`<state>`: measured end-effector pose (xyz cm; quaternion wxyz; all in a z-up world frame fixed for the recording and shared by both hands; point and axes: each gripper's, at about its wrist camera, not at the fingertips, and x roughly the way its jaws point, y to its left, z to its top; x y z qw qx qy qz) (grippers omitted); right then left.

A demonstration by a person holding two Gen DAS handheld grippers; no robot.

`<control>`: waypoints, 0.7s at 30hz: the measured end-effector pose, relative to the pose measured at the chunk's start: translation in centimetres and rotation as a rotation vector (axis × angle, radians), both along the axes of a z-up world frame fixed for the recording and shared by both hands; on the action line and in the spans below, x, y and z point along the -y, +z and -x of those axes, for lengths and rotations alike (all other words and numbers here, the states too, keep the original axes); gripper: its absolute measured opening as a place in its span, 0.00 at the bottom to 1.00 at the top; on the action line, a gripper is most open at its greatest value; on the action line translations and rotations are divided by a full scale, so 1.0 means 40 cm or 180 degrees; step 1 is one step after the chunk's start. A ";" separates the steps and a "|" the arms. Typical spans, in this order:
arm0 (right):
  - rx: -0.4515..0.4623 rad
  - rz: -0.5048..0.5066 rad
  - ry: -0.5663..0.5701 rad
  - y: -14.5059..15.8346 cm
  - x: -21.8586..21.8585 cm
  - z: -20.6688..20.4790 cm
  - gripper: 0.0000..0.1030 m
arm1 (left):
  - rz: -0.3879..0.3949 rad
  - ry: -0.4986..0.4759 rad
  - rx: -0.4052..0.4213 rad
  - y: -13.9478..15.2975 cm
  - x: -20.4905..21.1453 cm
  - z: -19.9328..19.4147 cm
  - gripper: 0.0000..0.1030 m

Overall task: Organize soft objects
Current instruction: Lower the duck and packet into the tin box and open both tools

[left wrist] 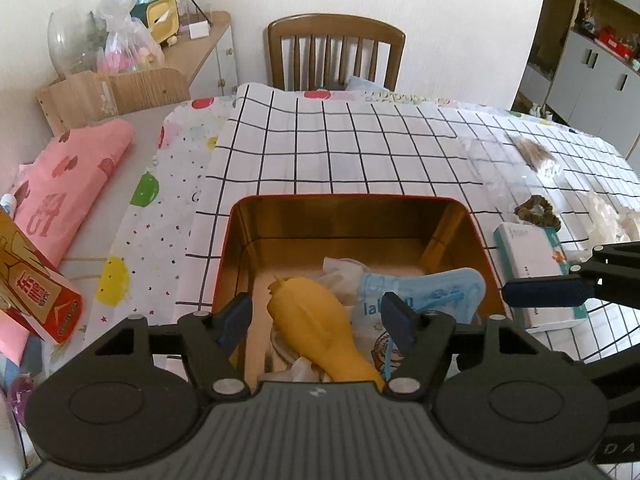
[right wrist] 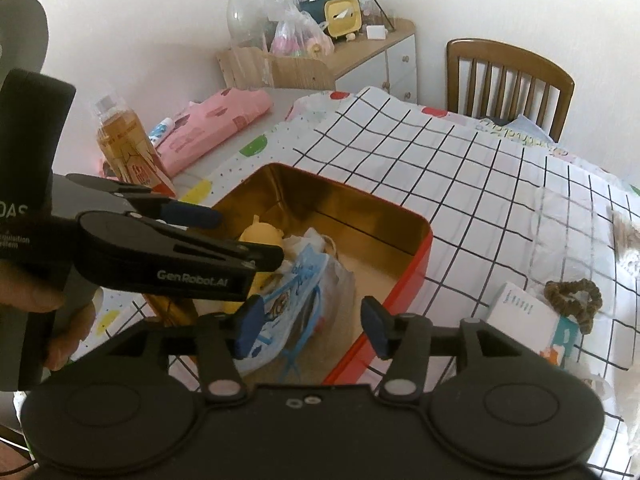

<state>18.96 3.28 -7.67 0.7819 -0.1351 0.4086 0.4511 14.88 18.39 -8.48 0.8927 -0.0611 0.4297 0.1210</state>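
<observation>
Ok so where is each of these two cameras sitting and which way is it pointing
Left wrist: on the left gripper, angled down into the red tin; own open fingers show, right gripper's tip at right.
Right wrist: on the right gripper, angled down at the tin's near corner; own open fingers, left gripper and a hand show.
Shared: tin, yellow toy, brown scrunchie, chair.

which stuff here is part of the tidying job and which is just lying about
Job: tin, yellow toy, blue pouch, scrunchie, left gripper, right gripper.
Lying about: white box, pink cloth, bottle, chair, red carton.
</observation>
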 end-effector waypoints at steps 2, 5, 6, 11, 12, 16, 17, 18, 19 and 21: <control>0.0014 -0.0030 -0.0013 0.009 0.007 0.003 0.55 | -0.0005 -0.0013 0.0026 0.008 0.005 0.008 0.69; 0.0040 -0.0078 -0.0047 0.026 0.020 0.007 0.58 | -0.0035 -0.0046 0.0064 0.023 0.014 0.021 0.69; 0.0051 -0.0094 -0.0062 0.032 0.025 0.009 0.60 | -0.0041 -0.0057 0.0079 0.029 0.018 0.026 0.69; 0.0095 -0.0132 -0.0137 0.059 0.048 0.022 0.62 | -0.0060 -0.0097 0.0166 0.060 0.038 0.051 0.69; 0.0105 -0.0140 -0.0154 0.063 0.054 0.025 0.64 | -0.0063 -0.0105 0.0183 0.066 0.041 0.056 0.69; 0.0150 -0.0205 -0.0226 0.085 0.080 0.039 0.68 | -0.0101 -0.0120 0.0275 0.093 0.058 0.080 0.79; 0.0160 -0.0228 -0.0249 0.092 0.088 0.043 0.69 | -0.0096 -0.0127 0.0289 0.100 0.063 0.085 0.79; 0.0170 -0.0246 -0.0267 0.097 0.096 0.046 0.70 | -0.0095 -0.0136 0.0301 0.107 0.068 0.090 0.79; 0.0181 -0.0262 -0.0283 0.102 0.103 0.050 0.72 | -0.0103 -0.0145 0.0313 0.113 0.073 0.095 0.79; 0.0200 -0.0302 -0.0317 0.116 0.120 0.059 0.74 | -0.0125 -0.0175 0.0341 0.126 0.085 0.107 0.79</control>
